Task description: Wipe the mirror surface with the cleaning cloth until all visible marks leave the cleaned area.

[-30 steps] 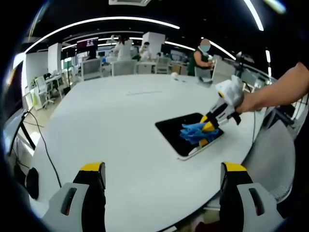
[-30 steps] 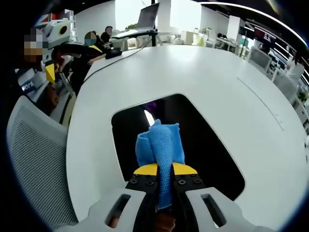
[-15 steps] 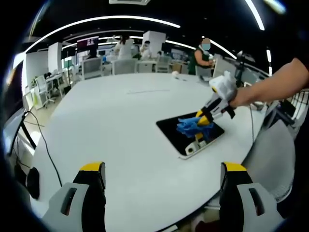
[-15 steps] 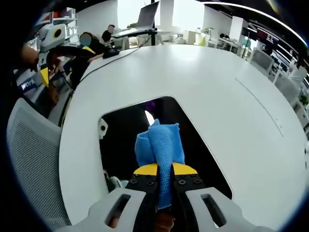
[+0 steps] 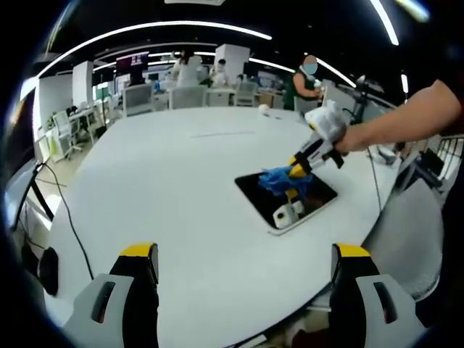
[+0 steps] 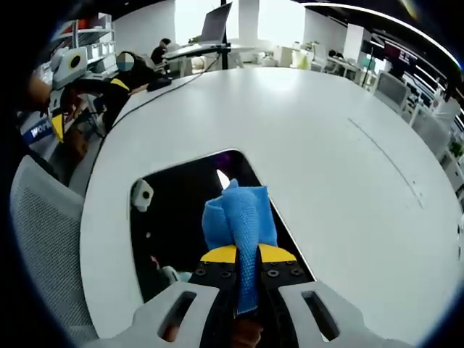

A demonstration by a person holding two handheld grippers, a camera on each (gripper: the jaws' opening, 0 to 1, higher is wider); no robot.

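A dark rectangular mirror [image 5: 319,196] lies on the white round table [image 5: 167,188], toward its right side. My right gripper [image 5: 297,168], held by a person's hand coming in from the right, is shut on a blue cleaning cloth [image 5: 275,179] and presses it on the mirror's far part. In the right gripper view the cloth [image 6: 239,217] sticks out between the shut jaws of my right gripper [image 6: 246,254], over the mirror [image 6: 181,217] near its right edge. My left gripper [image 5: 245,251] hovers open above the table's near edge, holding nothing.
A grey mesh chair [image 5: 409,239] stands by the table beside the mirror, and it is also in the right gripper view [image 6: 36,239]. A black cable [image 5: 61,210] hangs off the table's left edge. Desks, chairs and people fill the background.
My right gripper has slid the cloth across the mirror toward its far edge, and more of the mirror's near part shows. The left gripper has stayed where it was.
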